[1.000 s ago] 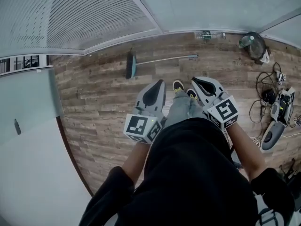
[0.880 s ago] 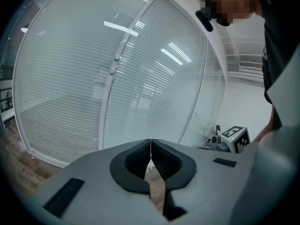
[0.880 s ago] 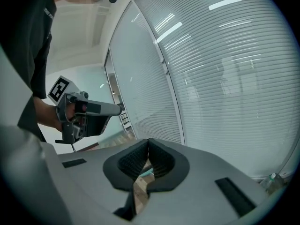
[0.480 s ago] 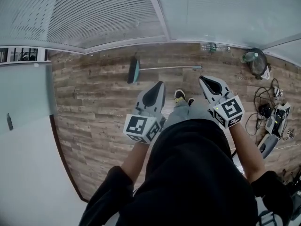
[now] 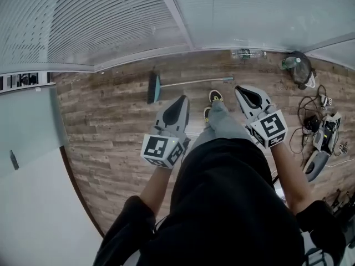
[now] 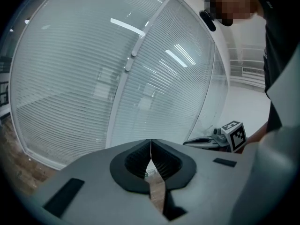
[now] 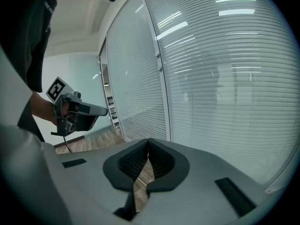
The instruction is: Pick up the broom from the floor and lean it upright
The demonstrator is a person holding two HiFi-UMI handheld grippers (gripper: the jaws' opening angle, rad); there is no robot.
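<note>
Ahead on floor near blinds, broom point(image 5: 191, 82) lies flat, well apart from us. Our left gripper point(image 5: 181, 101) and right gripper point(image 5: 244, 90): jaws closed, empty. We judge broom light, stiff, head-heavy; take handle near head.

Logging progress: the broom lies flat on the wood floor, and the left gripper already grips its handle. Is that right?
No. The left gripper holds nothing: the left gripper view shows its jaws shut and empty. The broom does lie flat on the wood floor, untouched, in the head view.
</note>
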